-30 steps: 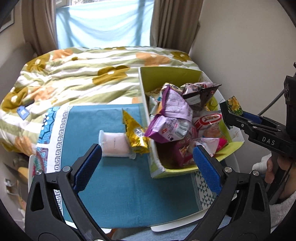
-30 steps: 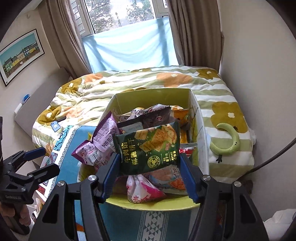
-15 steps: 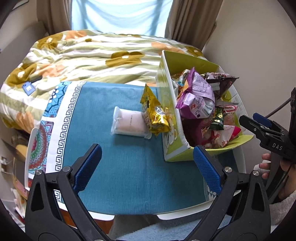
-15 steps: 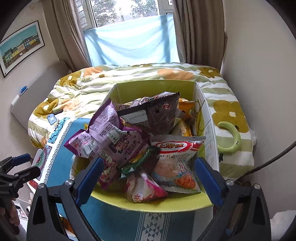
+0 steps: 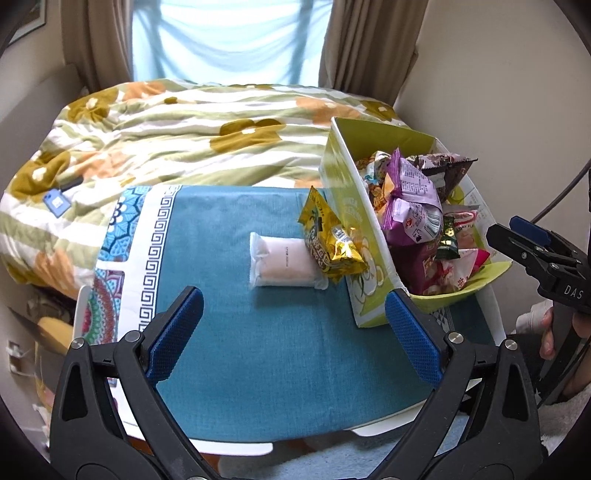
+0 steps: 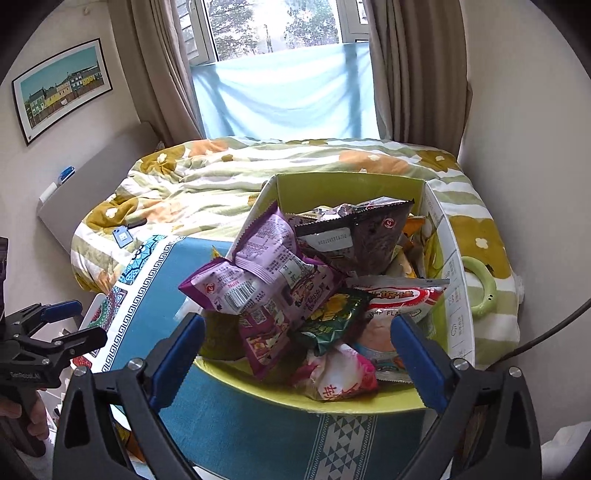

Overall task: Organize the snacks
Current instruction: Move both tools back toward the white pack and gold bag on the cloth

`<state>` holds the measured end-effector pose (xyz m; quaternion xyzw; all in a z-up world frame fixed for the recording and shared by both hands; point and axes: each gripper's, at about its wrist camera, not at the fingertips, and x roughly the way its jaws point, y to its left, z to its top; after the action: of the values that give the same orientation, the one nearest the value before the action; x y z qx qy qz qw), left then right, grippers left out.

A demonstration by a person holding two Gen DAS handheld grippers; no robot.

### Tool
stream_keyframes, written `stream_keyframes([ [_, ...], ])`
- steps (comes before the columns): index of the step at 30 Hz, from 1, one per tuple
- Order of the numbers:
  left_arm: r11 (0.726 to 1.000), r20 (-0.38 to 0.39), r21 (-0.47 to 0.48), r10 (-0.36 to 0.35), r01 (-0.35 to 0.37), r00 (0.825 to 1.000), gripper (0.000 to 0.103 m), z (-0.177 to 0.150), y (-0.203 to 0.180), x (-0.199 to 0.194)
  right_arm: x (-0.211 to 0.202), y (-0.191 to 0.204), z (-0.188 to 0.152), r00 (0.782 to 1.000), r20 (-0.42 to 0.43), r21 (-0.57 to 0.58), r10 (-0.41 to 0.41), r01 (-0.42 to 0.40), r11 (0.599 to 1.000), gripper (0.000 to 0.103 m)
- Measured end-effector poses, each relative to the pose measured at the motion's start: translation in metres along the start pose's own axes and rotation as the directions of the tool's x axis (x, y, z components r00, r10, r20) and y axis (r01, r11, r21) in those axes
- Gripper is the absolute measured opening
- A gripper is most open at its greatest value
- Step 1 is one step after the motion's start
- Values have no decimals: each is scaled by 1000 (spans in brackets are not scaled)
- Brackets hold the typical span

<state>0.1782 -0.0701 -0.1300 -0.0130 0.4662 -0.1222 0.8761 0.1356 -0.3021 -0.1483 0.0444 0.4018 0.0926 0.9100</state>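
Blue-padded left gripper (image 5: 293, 332) and right gripper (image 6: 297, 352) both gape wide, empty — pink-white packet (image 5: 283, 263) at 12 o'clock, beside the box (image 5: 360, 236); straddle it squarely before closing.

this is a bedroom in a home: a bed (image 6: 295, 173) under a rumpled floral duvet (image 5: 177, 140) fills the middle of the room. behind the bed, brown curtains (image 6: 406, 70) frame a window (image 6: 273, 26), and a framed picture of coloured houses (image 6: 61, 86) hangs on the wall left of the bed. a padded headboard (image 6: 92, 177) runs along the bed's left side.
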Motion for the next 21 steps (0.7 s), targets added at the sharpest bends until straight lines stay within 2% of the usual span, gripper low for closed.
stream_keyframes([
  [6, 988, -23, 131, -81, 84, 996, 98, 26, 28, 9, -1, 32, 3, 998, 26, 52, -63, 61, 997, 100],
  [11, 948, -90, 264, -158, 176, 983, 98, 41, 48, 33, 5, 63, 4, 989, 50, 95, -142, 137, 986, 100],
  [15, 878, -162, 399, -218, 265, 963, 98, 48, 55, 61, 11, 82, -1, 977, 46, 170, -208, 197, 965, 100],
  [21, 727, -281, 579, -248, 370, 927, 98, 49, 46, 119, 24, 107, -18, 954, -4, 291, -299, 287, 913, 100],
])
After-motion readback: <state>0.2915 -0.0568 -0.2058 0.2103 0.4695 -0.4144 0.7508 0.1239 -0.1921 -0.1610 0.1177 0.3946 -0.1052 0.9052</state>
